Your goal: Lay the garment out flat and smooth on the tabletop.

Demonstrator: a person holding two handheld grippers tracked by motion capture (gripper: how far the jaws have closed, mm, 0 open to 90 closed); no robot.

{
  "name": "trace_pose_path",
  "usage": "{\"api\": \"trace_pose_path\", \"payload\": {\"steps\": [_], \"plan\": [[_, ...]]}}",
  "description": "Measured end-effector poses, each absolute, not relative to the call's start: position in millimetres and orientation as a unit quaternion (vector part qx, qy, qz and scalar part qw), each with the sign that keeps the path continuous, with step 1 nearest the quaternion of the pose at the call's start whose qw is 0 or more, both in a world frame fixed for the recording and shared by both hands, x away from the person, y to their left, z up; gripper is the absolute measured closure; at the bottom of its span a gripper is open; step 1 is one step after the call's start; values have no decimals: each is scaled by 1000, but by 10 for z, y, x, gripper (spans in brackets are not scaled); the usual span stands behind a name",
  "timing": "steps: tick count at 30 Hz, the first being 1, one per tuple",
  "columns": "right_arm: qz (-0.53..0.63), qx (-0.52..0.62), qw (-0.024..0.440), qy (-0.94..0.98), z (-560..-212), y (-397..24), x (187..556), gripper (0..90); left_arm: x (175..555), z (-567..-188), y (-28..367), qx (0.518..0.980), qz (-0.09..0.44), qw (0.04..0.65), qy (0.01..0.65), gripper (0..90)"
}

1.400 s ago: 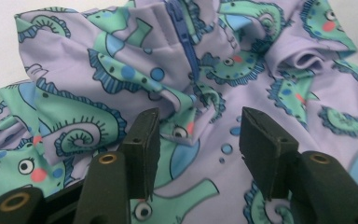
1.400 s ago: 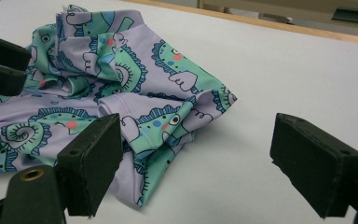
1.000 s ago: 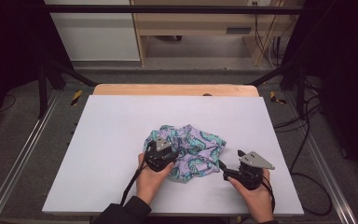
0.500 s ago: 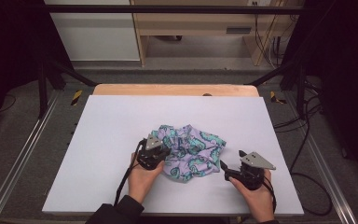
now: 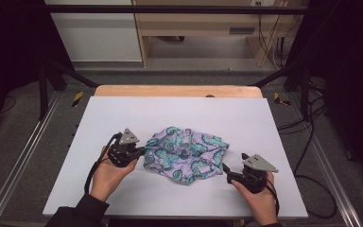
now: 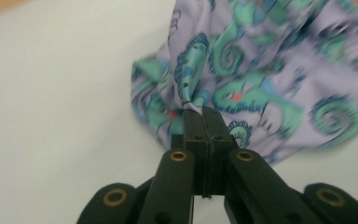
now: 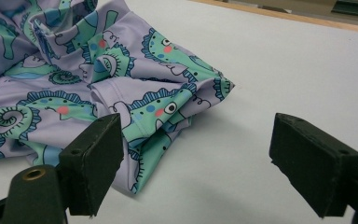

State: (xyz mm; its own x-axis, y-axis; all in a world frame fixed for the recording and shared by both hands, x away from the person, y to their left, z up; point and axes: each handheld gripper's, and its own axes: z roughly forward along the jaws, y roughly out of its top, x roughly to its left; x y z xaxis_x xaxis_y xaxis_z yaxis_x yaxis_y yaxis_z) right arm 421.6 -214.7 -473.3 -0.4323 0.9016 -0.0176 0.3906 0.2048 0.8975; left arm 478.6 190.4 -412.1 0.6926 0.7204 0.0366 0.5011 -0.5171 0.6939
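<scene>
a crumpled lilac garment point(image 5: 185, 153) printed with green seahorses lies bunched near the middle of the white table top point(image 5: 123, 113), somewhat toward the person's side. its folds hide most of its shape, so what kind of garment it is cannot be told; in the left gripper view its far part is blurred and cut off by the frame. the heap runs longer across the table than front to back, from the left gripper to a folded corner at the lower right.

the left gripper point(image 5: 139, 152) sits at the heap's left edge, its jaws pressed fully together on a pinch of the fabric, which gathers into a ridge right at the tips in its own view point(image 6: 204, 122). the right gripper point(image 5: 228, 172) rests just beside the heap's right corner, jaws spread wide with nothing between them; in its own view point(image 7: 196, 163) the folded hem lies close to one jaw, but contact is unclear.

bare table lies wide open to the left, right and far side of the heap, with a narrower strip toward the person. a wooden edge point(image 5: 179, 91) shows along the far side.
</scene>
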Motion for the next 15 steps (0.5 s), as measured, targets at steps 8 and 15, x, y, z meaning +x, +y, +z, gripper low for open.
{"api": "trace_pose_path", "payload": {"steps": [8,15], "plan": [[441,450,286,722,-4746,-2153,4222,178,4792,-4492,1903,863,138,327,359,900],[439,449,286,724,-4753,-2145,4224,177,4750,-4567,1901,864,140,330,353,890]]}}
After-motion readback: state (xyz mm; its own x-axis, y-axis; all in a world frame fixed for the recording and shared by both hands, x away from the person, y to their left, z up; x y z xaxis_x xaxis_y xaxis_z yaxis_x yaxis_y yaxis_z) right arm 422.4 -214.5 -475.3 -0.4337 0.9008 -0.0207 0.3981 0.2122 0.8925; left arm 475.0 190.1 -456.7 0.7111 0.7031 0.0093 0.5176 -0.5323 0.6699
